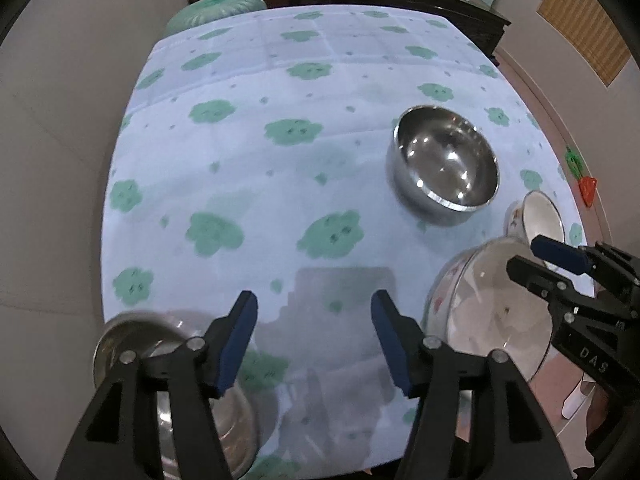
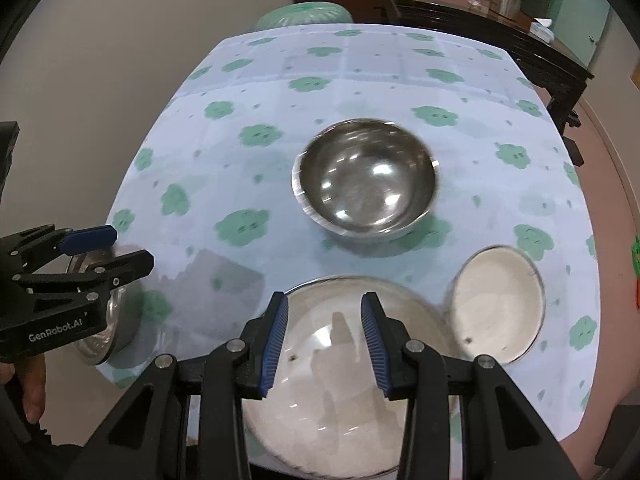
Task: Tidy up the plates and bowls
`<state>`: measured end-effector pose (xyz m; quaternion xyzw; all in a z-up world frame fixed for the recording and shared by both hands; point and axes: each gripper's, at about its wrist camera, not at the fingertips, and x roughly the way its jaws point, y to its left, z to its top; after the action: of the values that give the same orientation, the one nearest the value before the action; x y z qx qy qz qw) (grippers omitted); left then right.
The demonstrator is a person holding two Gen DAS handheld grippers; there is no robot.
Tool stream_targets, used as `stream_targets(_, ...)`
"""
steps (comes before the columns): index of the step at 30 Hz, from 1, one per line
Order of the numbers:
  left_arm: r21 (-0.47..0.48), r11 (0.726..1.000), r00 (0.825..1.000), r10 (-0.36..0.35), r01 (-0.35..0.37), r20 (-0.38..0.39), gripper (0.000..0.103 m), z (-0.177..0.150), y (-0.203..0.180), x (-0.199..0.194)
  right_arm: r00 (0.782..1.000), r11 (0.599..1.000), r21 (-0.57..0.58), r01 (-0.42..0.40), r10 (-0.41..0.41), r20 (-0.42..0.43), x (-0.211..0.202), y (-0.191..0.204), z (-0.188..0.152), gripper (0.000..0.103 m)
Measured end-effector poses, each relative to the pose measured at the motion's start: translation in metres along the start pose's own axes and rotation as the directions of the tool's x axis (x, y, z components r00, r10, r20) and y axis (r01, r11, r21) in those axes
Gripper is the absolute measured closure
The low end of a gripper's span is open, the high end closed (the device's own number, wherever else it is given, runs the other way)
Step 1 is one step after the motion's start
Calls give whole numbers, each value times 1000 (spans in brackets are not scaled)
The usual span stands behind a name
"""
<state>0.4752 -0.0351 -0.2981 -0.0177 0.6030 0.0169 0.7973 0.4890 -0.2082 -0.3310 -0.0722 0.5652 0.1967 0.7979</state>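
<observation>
**Both grippers hang empty above the bowls at the near edge of the desk**

I look down on a desk covered with a pale blue cloth printed with green flower shapes. My left gripper points steeply downward with its blue-padded jaws standing wide apart; only bare cloth shows between them. Just to its left, partly hidden under the gripper frame, sits a shiny steel bowl at the near left corner of the desk.

My right gripper stands partly open, narrower than the left, with nothing clamped between the ribbed blue pads. It hangs over a large round white dish with a metal rim, which lies at the near edge of the desk; I cannot tell whether the pads touch it. Just right of that dish rests a smaller white bowl with a thin dark rim, close beside it.

Farther in, toward the middle of the desk, a deep polished steel bowl stands upright and apart from the others, empty and reflecting ceiling lights.

In the right wrist view, fingers of a hand show below the left gripper's black body. Beyond the desk stand dark wooden furniture and a green cushion.
</observation>
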Motion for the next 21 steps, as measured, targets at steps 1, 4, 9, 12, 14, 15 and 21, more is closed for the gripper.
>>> stream_targets(1,4,1000,1000,3,-3,0,43,5,-4,2,1000,1000,6,-1,1,-2,2,-8,4,62)
stream_targets(4,14,1000,1000,8,-8,-1,43,19,-17,8,1000,1000,16,3,-3,-5,8,-26,14,62)
stream_targets(9,27,1000,1000,9,-9,1,43,39,-34,15,1000,1000,18,2,-1,-10,17,-46,27,62)
stream_targets(12,34,999,1000,6,-6,5,43,51,-44,19,1000,1000,19,-1,1,-12,22,-56,35,62)
stream_targets(14,41,999,1000,7,-7,9,43,59,-50,23,1000,1000,18,0,1,-16,27,-63,40,62)
stream_targets(15,41,999,1000,8,-9,8,43,62,-52,25,1000,1000,17,0,0,-17,28,-65,42,62)
stream_targets(21,46,999,1000,5,-6,11,43,83,-66,36,1000,1000,17,-8,9,-21,38,-78,56,62)
